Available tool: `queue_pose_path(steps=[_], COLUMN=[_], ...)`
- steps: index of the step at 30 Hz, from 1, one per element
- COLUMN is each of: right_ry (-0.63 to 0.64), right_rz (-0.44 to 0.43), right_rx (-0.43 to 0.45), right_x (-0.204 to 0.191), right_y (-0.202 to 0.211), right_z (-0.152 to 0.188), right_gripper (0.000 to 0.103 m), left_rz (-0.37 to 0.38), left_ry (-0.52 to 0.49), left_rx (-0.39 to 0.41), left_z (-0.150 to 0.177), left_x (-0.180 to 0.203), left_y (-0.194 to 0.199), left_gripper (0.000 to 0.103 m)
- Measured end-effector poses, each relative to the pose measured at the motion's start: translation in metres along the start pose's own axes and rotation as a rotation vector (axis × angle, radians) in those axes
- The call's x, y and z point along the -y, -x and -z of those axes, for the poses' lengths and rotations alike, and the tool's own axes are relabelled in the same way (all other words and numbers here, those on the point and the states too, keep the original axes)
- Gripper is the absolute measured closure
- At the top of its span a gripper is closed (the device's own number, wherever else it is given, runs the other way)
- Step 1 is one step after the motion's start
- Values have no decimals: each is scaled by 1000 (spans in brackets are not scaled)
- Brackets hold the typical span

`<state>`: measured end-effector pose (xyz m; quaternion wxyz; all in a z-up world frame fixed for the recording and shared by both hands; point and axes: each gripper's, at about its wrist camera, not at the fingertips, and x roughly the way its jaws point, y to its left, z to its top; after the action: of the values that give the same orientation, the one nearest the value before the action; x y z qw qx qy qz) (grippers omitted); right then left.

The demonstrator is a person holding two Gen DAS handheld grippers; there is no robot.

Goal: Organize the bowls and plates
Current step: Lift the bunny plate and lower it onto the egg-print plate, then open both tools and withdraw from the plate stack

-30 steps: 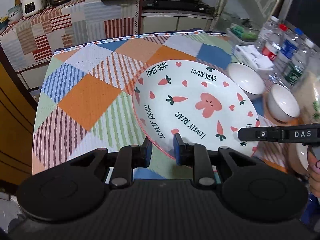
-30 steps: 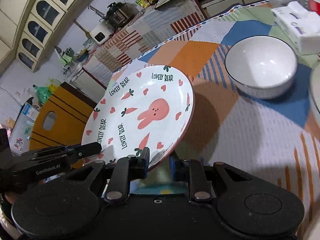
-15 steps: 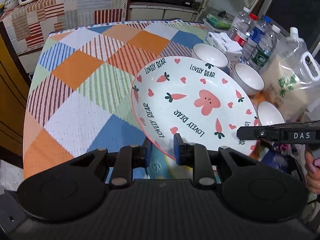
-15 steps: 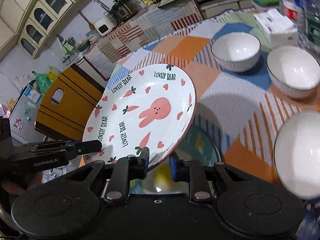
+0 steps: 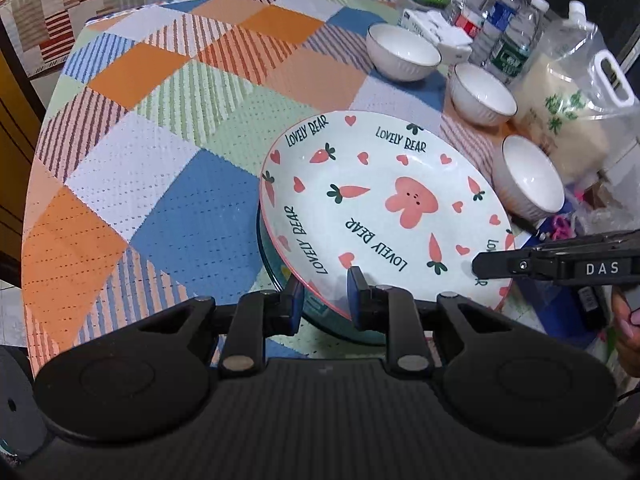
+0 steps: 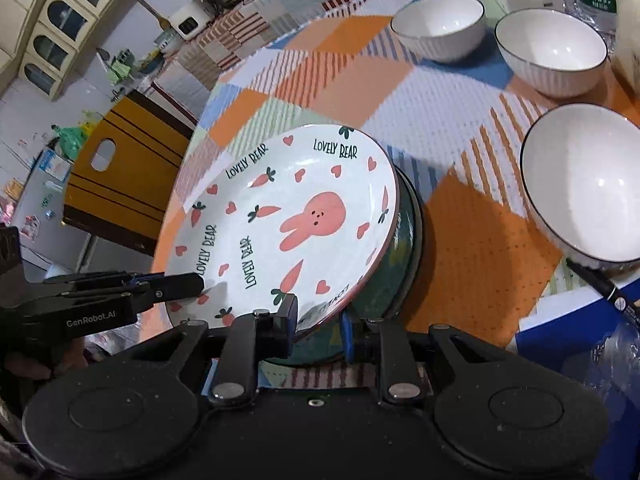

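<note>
Nearest the cameras, the left hand-held gripper (image 5: pixel 323 294) and the right hand-held gripper (image 6: pixel 318 322) each pinch the near rim of the same rabbit-and-carrot plate (image 5: pixel 384 204), jaws narrow, 1 pad above the rim and 1 below. 2 grips on 1 edge probably steady a wide, shallow dish that a single pinch would let swing. The plate tilts, far edge higher, and hangs just over a darker teal plate (image 6: pixel 394 276) lying on the table (image 5: pixel 152 152), which suggests it is meant to be stacked there; whether the 2 plates touch yet is unclear. Farther right, 3 white bowls (image 5: pixel 528 178) stand in a loose row, apart from each other, apparently waiting to be nested. Beyond them, water bottles (image 5: pixel 504 36) and a tissue pack (image 5: pixel 436 28) crowd the far edge, so the open patchwork cloth is left as working room.
</note>
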<state>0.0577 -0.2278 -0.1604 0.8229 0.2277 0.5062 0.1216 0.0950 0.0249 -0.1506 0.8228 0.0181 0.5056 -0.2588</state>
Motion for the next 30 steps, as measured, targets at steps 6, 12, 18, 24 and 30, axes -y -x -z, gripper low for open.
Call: queue_pose_path(steps=[6, 12, 18, 24, 30], right_ry=[-12, 15, 75, 150, 329], right_rz=[15, 43, 110, 243, 344], right_rx=[-28, -52, -67, -106, -70], right_x=[7, 6, -6, -23, -46], right_y=[-9, -11, -12, -19, -7], right_z=[5, 5, 4, -6, -20], right_gripper=[76, 76, 76, 73, 62], left_rz=[12, 35, 47, 60, 6], left_ry=[14, 59, 102, 125, 96], left_rx=[-44, -78, -133, -196, -219], left_z=[6, 9, 10, -1, -20], left_x=[-1, -5, -8, -10, -5], left_y=[-12, -18, -25, -28, -14], left_gripper=[82, 81, 79, 78, 66])
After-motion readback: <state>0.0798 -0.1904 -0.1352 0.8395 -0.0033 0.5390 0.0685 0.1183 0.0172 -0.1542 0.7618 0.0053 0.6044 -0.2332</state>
